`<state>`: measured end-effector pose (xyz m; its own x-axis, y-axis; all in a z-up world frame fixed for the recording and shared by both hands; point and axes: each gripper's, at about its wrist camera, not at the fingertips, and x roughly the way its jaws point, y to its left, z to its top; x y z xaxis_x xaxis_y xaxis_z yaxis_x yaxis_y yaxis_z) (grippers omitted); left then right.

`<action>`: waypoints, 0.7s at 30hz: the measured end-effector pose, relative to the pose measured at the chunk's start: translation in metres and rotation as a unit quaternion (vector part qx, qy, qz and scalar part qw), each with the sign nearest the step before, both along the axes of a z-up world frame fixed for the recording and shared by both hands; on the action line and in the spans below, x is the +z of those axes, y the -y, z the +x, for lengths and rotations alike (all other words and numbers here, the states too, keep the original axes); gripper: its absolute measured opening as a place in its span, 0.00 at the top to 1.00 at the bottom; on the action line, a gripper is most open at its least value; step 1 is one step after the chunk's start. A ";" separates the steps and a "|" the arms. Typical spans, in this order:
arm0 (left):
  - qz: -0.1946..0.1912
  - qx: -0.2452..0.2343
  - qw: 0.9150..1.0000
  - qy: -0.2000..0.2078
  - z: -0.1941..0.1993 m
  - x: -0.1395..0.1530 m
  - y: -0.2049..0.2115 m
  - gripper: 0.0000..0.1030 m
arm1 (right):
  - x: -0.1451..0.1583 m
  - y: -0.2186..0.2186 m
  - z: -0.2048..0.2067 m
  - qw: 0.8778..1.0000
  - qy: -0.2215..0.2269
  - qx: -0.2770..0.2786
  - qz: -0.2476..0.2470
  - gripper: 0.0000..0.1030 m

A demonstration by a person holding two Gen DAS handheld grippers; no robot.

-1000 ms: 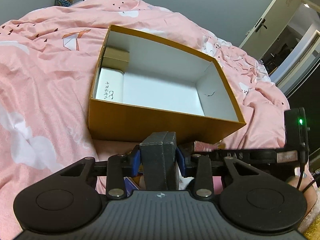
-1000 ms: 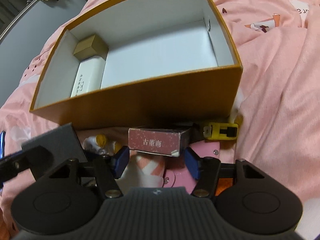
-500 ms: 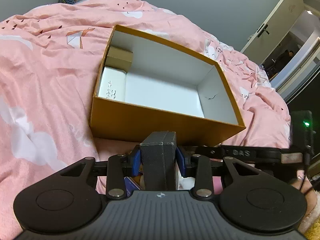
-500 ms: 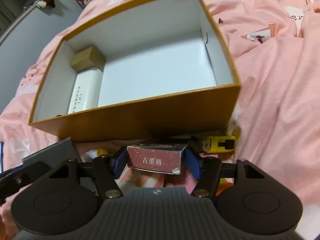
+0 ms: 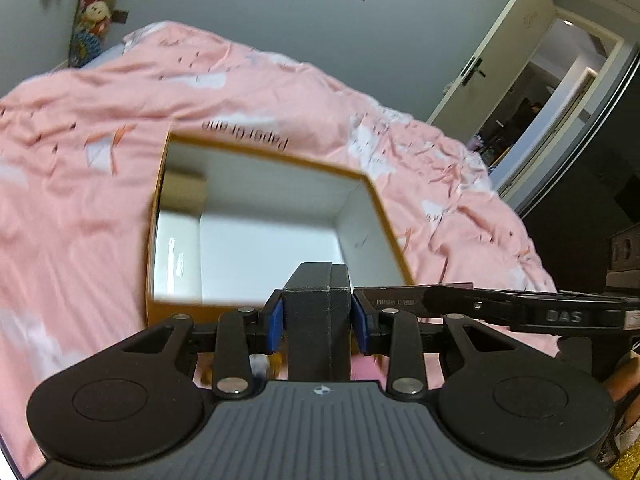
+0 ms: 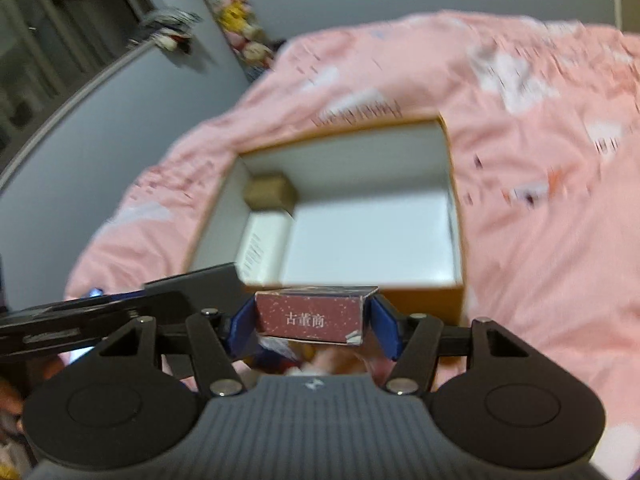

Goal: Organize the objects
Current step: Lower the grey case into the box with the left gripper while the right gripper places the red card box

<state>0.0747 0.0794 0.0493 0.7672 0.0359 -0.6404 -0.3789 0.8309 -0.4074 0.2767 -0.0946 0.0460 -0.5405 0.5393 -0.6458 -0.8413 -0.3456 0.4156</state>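
Observation:
An open orange cardboard box (image 5: 170, 312) with a white inside lies on the pink bed; it also shows in the right wrist view (image 6: 424, 300). Inside at its left end are a white case (image 5: 174, 256) and a small tan box (image 5: 184, 194). My left gripper (image 5: 318, 316) is shut on a dark grey box (image 5: 316, 312), held above the orange box's near edge. My right gripper (image 6: 314, 320) is shut on a dark red box (image 6: 310, 318) with white characters, held just before the near wall.
The pink duvet (image 5: 72, 160) covers the bed all around. Small items lie under the grippers, blurred. Plush toys (image 5: 94, 12) hang on the grey wall at the far left. A door (image 5: 492, 60) stands open at the right.
Both grippers have lifted with their boxes and risen above the orange box's near wall. The yellow item by the box has dropped out of the right view.

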 end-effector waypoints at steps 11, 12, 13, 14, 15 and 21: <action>-0.027 -0.010 0.997 -0.071 0.077 -0.021 -0.062 0.62 | -0.023 -0.090 -0.027 0.999 0.029 -0.004 -0.035 0.39; -0.037 -0.012 0.996 -0.076 0.083 -0.028 -0.067 0.62 | -0.033 -0.097 -0.029 0.998 0.033 -0.008 -0.046 0.39; -0.042 -0.009 0.996 -0.085 0.089 -0.035 -0.071 0.62 | -0.042 -0.103 -0.031 0.998 0.038 -0.011 -0.054 0.39; -0.040 -0.009 0.995 -0.093 0.093 -0.041 -0.075 0.62 | -0.050 -0.107 -0.032 0.997 0.042 -0.014 -0.060 0.39; -0.039 -0.012 0.994 -0.103 0.100 -0.047 -0.077 0.62 | -0.058 -0.111 -0.033 0.997 0.044 -0.018 -0.066 0.39; -0.073 -0.050 0.983 -0.162 0.127 -0.083 -0.089 0.62 | -0.085 -0.128 -0.040 0.995 0.047 -0.014 -0.083 0.39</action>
